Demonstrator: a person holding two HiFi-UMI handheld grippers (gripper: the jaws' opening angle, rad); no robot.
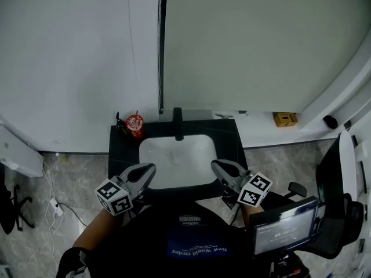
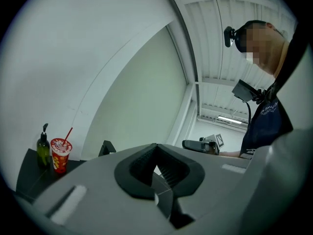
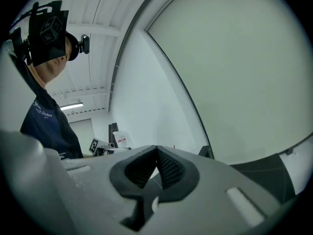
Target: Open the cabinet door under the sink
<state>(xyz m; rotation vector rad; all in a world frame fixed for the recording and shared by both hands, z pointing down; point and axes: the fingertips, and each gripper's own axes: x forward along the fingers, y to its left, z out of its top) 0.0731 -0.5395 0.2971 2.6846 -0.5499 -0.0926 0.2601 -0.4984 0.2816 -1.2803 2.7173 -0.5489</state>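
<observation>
Mirror [image 1: 261,45]: large, pale, filling the upper right of the head view, beside bare wall [image 1: 69,57].
Counter [image 1: 119,152]: black, set against that wall, with its front edge just under both grippers.
Cabinet door: in no view. Judged to sit below the counter's front edge, so down and back toward the person from both claws, behind the dark shirt [image 1: 197,236] in the head view. Look, handle and long axis impossible to tell.
Basin [image 1: 174,161]: white, rectangular, sunk into the counter.
Left gripper [image 1: 152,168]: pressed together on nothing, level, aimed at the wall over the basin's front left corner.
Right gripper [image 1: 214,164]: likewise closed and empty, over the front right corner. Neither plainly nearer the door.
Faucet [image 1: 178,125]: black, at the basin's back.
Cup [image 1: 134,124]: red, with straw, back left on the counter.
</observation>
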